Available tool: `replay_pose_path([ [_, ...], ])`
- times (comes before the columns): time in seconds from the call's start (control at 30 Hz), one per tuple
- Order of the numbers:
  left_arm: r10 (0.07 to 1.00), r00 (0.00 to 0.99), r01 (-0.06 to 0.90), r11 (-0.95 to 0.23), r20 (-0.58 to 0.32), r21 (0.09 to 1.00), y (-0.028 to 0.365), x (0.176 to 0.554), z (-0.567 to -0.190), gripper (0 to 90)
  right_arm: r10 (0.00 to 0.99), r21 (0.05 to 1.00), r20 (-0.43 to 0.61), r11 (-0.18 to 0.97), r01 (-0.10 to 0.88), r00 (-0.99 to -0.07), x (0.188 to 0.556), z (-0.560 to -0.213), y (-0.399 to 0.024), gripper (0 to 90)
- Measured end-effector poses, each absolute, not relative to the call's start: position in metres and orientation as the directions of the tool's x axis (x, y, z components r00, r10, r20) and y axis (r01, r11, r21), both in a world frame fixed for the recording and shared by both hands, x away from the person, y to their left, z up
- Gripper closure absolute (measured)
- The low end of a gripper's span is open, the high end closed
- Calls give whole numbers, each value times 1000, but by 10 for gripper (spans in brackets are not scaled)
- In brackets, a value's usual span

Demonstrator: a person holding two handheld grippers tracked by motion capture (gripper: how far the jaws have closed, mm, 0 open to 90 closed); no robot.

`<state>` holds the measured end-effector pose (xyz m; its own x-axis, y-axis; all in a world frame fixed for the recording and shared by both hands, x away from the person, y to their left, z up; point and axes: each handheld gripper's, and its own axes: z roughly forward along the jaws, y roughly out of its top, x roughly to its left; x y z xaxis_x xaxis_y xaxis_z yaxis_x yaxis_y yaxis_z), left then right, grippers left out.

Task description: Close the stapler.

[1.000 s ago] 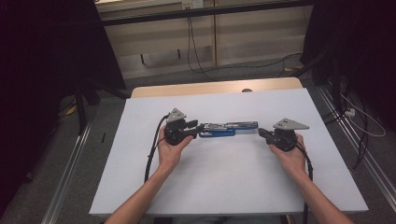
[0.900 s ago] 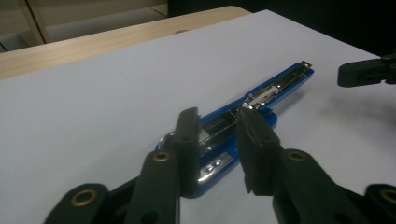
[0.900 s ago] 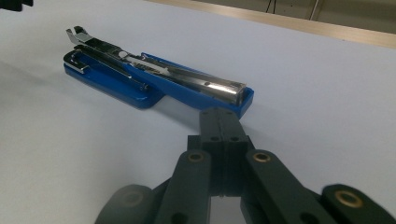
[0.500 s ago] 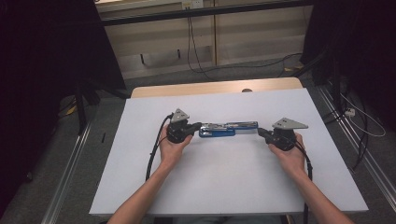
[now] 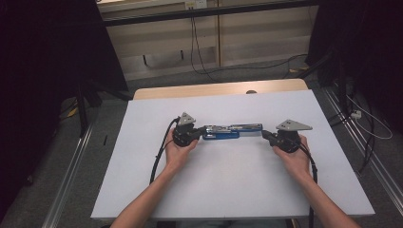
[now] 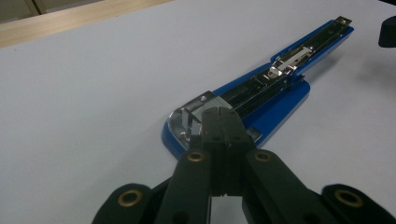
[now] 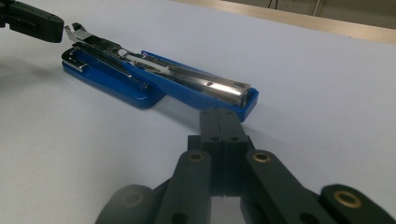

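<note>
Both forearms are extended from the near edge over the table [image 5: 142, 190], one gripper held in each hand and the two pointed inward toward each other. The left gripper [image 5: 203, 131] is held low at the left end of an opened blue stapler [image 5: 233, 131]; its jaws are seen pressed together, having just been closing, and in the left gripper view their tips [image 6: 223, 116] are set against the metal head at that end of the stapler [image 6: 280, 88], with nothing clamped between them. The right gripper [image 5: 264, 134] is held at the stapler's right end; in the right gripper view its jaws [image 7: 222, 116] are closed flat on each other, just short of the blue tip of the stapler [image 7: 159, 81], and whether it is touched cannot be told.

The stapler is laid folded open, lengthwise across the middle of the table, its metal staple channel exposed. The tabletop is covered in plain white, a wooden strip [image 5: 214, 89] being left bare at the far edge. Beyond it, grey floor, trailing cables [image 5: 199, 52] and pale wall panels are seen, with dark curtains at both sides.
</note>
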<state>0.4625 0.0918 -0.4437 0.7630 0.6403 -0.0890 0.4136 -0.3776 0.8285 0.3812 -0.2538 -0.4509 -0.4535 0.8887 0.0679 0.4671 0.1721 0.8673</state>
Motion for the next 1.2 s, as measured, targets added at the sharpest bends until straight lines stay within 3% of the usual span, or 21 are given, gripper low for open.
replay_pose_path([
  [1.2,612,785,415,-398,-100,818,82,463,-455,900,883,804,29,258,536,-468,405,-457,-247,900],
])
